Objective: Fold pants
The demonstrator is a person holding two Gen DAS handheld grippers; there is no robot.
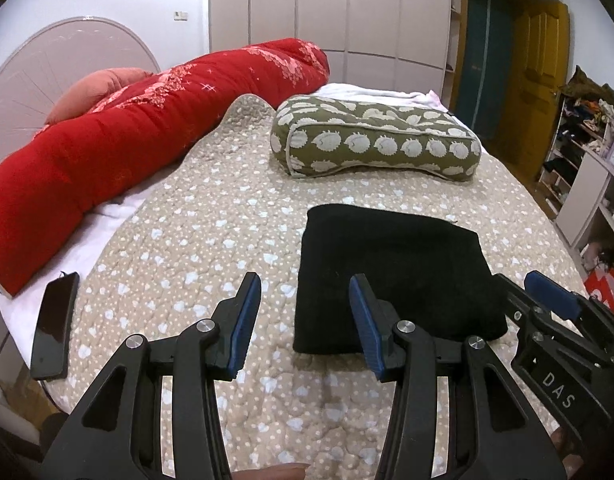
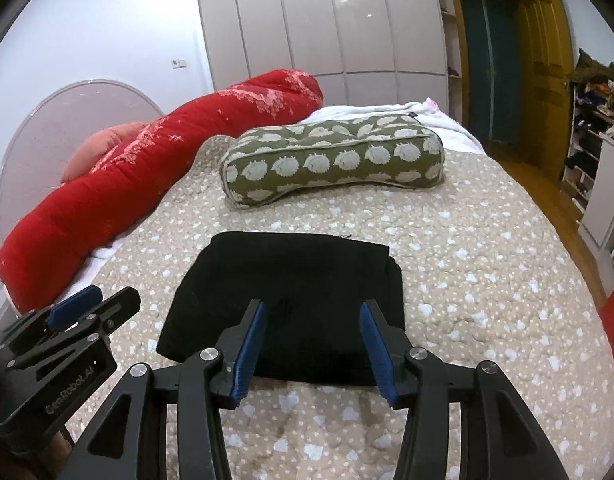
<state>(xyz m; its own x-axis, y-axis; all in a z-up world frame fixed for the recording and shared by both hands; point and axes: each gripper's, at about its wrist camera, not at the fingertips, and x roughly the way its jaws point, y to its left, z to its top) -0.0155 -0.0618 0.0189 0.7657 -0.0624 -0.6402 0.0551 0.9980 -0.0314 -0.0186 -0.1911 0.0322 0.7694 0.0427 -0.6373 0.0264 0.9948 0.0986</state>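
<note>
The black pants point(image 1: 395, 248) lie folded into a compact rectangle on the beige dotted bed cover point(image 1: 211, 216). My left gripper point(image 1: 305, 284) hovers open just short of the bundle's near left corner, with only cover and the pants' edge showing between its blue pads. In the right wrist view the pants point(image 2: 291, 268) sit straight ahead. My right gripper point(image 2: 313, 308) is open over their near edge, its pads clear of the cloth. Each gripper shows at the edge of the other's view: the right gripper point(image 1: 547, 292) and the left gripper point(image 2: 87, 300).
A long red bolster point(image 1: 119, 136) runs along the left side before a round headboard point(image 1: 47, 64). A green patterned pillow point(image 1: 371, 140) lies beyond the pants. A black phone point(image 1: 55, 324) rests at the bed's left edge. Wardrobe doors point(image 1: 327, 8) stand behind, cluttered shelves point(image 1: 587, 132) on the right.
</note>
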